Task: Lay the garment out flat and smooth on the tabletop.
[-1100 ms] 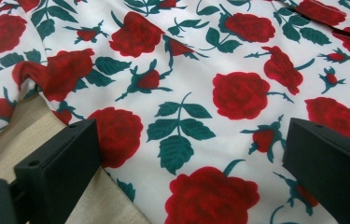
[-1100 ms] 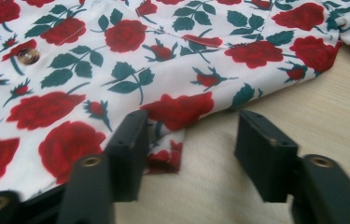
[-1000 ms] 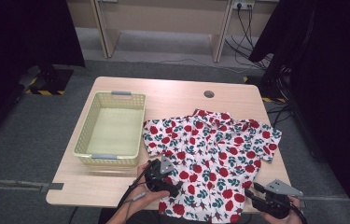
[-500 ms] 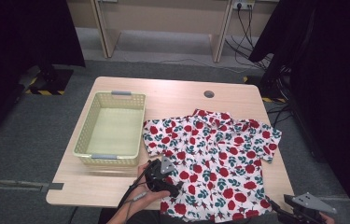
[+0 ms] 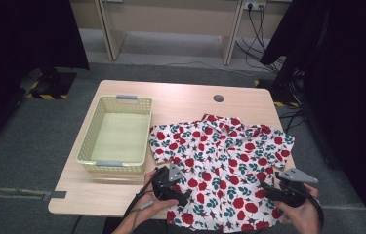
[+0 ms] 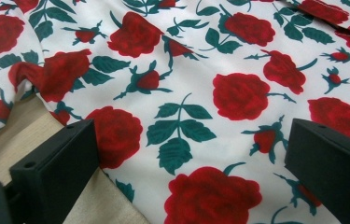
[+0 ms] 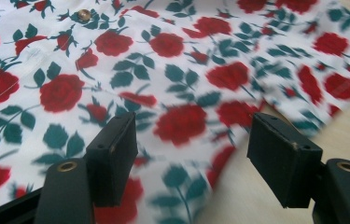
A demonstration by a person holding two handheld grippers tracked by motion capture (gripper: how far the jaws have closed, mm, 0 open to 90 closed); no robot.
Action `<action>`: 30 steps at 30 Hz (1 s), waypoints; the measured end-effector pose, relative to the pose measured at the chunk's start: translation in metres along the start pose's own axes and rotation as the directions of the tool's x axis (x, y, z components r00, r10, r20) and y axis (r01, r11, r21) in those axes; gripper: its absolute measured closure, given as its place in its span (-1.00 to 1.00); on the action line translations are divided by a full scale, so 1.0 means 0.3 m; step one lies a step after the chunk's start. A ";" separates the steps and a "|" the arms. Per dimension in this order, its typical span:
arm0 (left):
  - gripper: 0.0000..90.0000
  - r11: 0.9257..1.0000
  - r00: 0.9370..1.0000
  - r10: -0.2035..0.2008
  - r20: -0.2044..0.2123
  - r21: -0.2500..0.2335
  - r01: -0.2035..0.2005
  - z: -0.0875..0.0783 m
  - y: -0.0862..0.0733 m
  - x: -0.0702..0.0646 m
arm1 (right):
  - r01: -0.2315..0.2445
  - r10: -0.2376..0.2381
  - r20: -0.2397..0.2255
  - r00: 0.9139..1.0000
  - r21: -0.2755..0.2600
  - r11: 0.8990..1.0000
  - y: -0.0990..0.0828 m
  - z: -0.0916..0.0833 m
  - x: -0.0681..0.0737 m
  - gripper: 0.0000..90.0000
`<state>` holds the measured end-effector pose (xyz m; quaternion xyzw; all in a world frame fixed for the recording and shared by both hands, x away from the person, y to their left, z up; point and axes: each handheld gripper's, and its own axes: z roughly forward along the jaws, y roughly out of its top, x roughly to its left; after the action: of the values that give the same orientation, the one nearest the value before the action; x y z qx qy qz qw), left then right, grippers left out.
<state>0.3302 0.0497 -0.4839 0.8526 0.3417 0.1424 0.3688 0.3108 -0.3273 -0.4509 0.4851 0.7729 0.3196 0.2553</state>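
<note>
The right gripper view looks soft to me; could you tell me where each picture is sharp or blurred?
Right gripper view: the shirt smears with motion blur toward the lower right, while the black jaws stay crisp. Left gripper view: the rose print is sharp throughout. High view: evenly lit table, dark surroundings, no glare.

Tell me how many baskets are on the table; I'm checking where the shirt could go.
1. The yellow basket sits on the table's left side, just left of the rose-print shirt.

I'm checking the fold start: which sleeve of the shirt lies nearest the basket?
The sleeve at the picture's left in the high view; it nearly touches the yellow basket, while the other reaches the table's far-right edge.
</note>
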 end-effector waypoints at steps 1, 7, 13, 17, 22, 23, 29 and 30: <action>-0.96 1.000 1.000 0.000 0.001 0.000 0.000 0.000 0.000 -0.001 | 0.003 -0.003 -0.008 1.000 0.003 1.000 0.010 0.018 0.008 -0.26; -0.95 1.000 1.000 0.015 0.016 -0.002 -0.015 0.001 0.001 -0.026 | 0.037 -0.034 -0.055 0.998 0.065 0.997 0.003 0.088 0.042 -0.26; -0.95 0.999 0.999 0.036 0.037 -0.005 -0.036 0.001 0.000 -0.069 | -0.036 0.040 -0.080 0.996 0.059 0.998 -0.064 0.037 0.001 -0.26; -0.90 0.998 0.997 0.064 0.048 -0.019 -0.063 -0.002 -0.001 -0.112 | -0.046 0.050 -0.072 0.996 0.065 0.997 -0.107 -0.012 -0.020 -0.26; -0.87 0.997 0.998 0.055 0.030 -0.048 -0.053 -0.012 0.005 -0.099 | -0.036 0.040 -0.051 0.998 0.083 0.996 -0.119 -0.037 -0.029 -0.34; -0.87 0.998 0.999 0.046 0.026 -0.052 -0.045 -0.015 0.007 -0.087 | -0.035 0.038 -0.048 0.998 0.076 0.997 -0.116 -0.037 -0.028 -0.35; -0.88 0.998 1.000 0.012 -0.003 -0.059 -0.012 -0.024 0.027 -0.016 | -0.038 0.041 -0.070 0.997 0.031 0.999 -0.061 -0.014 -0.002 -0.43; -0.88 0.999 1.000 0.012 -0.011 -0.044 -0.012 -0.017 0.031 -0.007 | -0.037 0.039 -0.073 0.997 0.030 0.999 -0.048 -0.004 0.004 -0.44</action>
<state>0.3305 0.0465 -0.4737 0.8456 0.3353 0.1567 0.3848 0.3011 -0.3313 -0.4610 0.4914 0.7768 0.3311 0.2135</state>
